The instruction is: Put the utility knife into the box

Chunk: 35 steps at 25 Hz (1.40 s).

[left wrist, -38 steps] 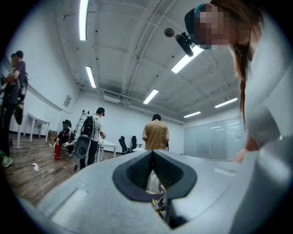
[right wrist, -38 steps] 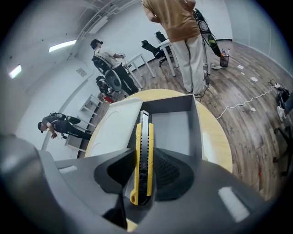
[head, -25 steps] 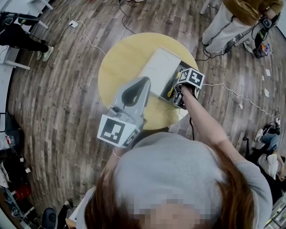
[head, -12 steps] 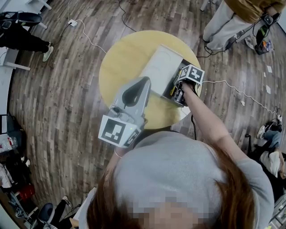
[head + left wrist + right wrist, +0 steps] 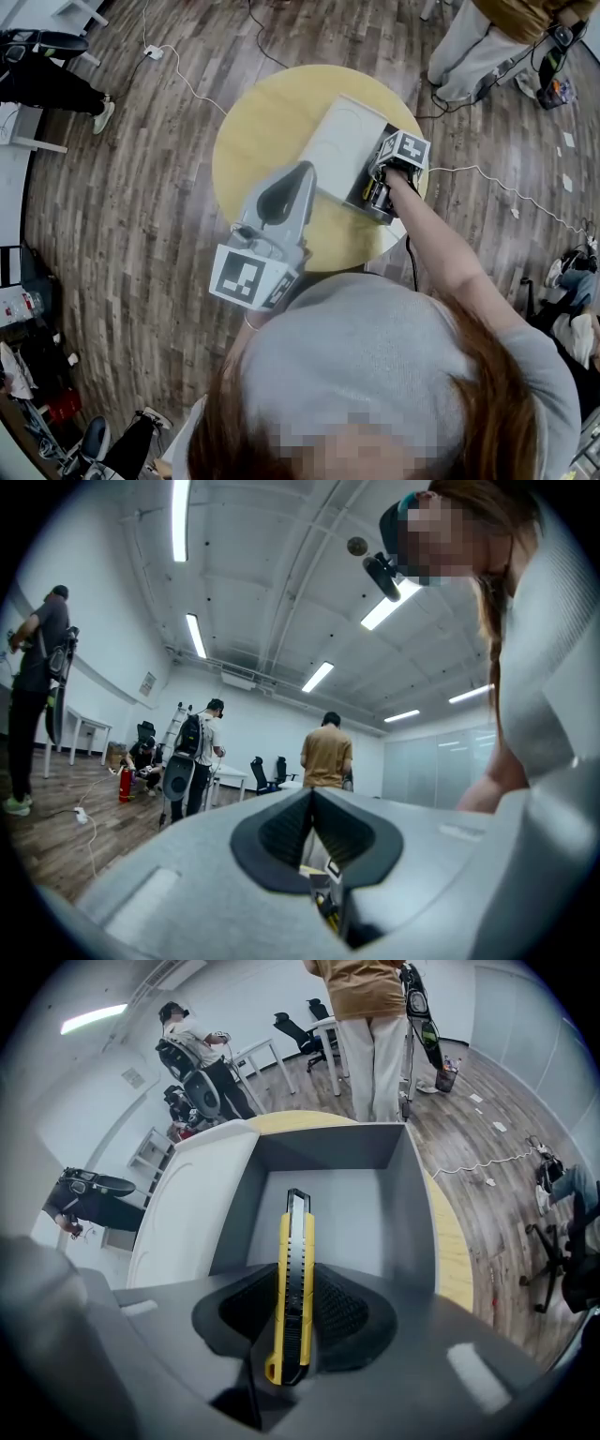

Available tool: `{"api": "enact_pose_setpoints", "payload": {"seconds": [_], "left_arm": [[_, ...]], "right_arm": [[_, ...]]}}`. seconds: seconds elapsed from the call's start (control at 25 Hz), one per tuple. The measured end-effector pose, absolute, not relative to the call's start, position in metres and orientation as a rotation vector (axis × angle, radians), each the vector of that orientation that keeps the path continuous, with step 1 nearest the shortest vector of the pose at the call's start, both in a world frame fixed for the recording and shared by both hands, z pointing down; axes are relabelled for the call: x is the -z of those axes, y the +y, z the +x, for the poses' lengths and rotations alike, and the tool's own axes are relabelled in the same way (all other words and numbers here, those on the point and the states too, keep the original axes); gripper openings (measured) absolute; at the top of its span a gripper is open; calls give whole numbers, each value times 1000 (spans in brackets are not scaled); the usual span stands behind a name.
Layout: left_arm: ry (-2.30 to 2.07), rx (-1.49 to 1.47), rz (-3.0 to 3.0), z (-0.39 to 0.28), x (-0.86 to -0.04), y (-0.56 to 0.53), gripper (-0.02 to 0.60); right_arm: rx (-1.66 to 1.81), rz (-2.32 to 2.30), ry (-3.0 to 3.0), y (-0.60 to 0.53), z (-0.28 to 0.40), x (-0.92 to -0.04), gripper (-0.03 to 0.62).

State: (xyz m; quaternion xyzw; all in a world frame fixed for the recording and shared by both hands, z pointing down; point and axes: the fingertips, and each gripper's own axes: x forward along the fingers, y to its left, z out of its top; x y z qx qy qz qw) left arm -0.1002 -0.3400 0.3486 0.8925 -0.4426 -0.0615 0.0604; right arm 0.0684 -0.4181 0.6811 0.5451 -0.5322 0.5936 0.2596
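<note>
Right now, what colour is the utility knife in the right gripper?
The utility knife is yellow and black, clearest in the right gripper view.

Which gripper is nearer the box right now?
Right. The right gripper, holding the utility knife, points down into the open box; the left gripper is outside it, beside the white lid.

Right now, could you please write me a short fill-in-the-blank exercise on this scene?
1. The right gripper grips a utility knife with a ____ body.
2. The knife hangs over the open grey box, which stands on a ____ yellow table.
3. The left gripper holds ____.
Missing: yellow; round; nothing.
</note>
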Motion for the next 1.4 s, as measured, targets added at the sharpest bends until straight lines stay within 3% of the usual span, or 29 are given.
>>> {"api": "enact_pose_setpoints", "payload": {"seconds": [0.84,1.04,1.4], "left_arm": [[-1343,189,2720,-95,-345,-333,3],[-1344,188,2725,-92,-342,-330,3],[-1317,190,2751,-88,-337,-323,3]], "right_arm": [[-1517,1462,-1441,-416,65,-689,126],[-1499,1484,-1448,-418,66,-687,164],[-1456,1533,-1530,-422,67,-664,164]]}}
